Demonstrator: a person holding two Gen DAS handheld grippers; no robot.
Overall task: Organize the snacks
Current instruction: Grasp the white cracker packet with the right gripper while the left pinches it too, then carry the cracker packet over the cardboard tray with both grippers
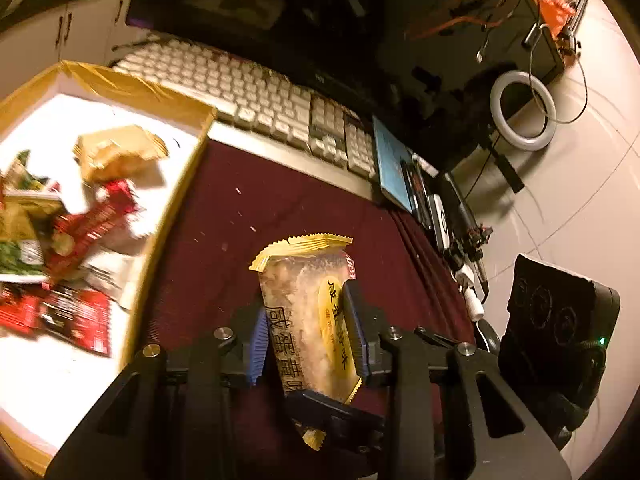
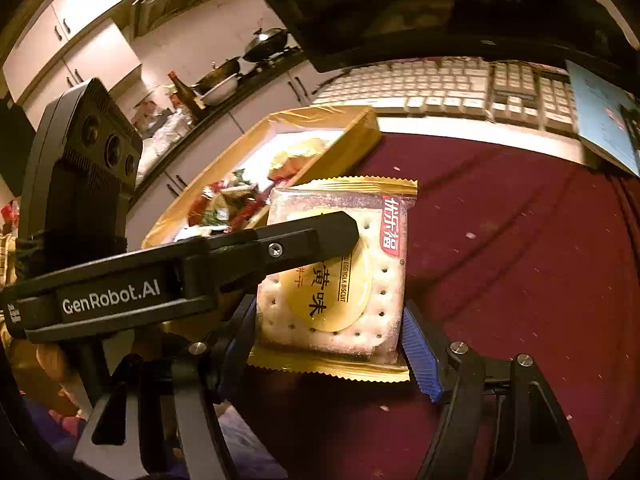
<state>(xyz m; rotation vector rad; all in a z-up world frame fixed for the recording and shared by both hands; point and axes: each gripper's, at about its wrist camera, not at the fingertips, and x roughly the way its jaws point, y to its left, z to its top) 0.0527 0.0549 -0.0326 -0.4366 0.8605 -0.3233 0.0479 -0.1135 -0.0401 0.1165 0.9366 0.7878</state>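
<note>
My left gripper is shut on a gold-edged egg yolk biscuit packet, held edge-on above the dark red cloth. In the right wrist view the same packet faces me, with the left gripper's black finger across it. My right gripper has its blue pads on either side of the packet's lower part; whether they press it is unclear. A gold-rimmed box at the left holds several snack packets. The box also shows in the right wrist view.
A white keyboard lies behind the cloth and also shows in the right wrist view. A blue-screened tablet, phones, cables and a white ring light crowd the right. The right gripper's black camera housing stands at the right.
</note>
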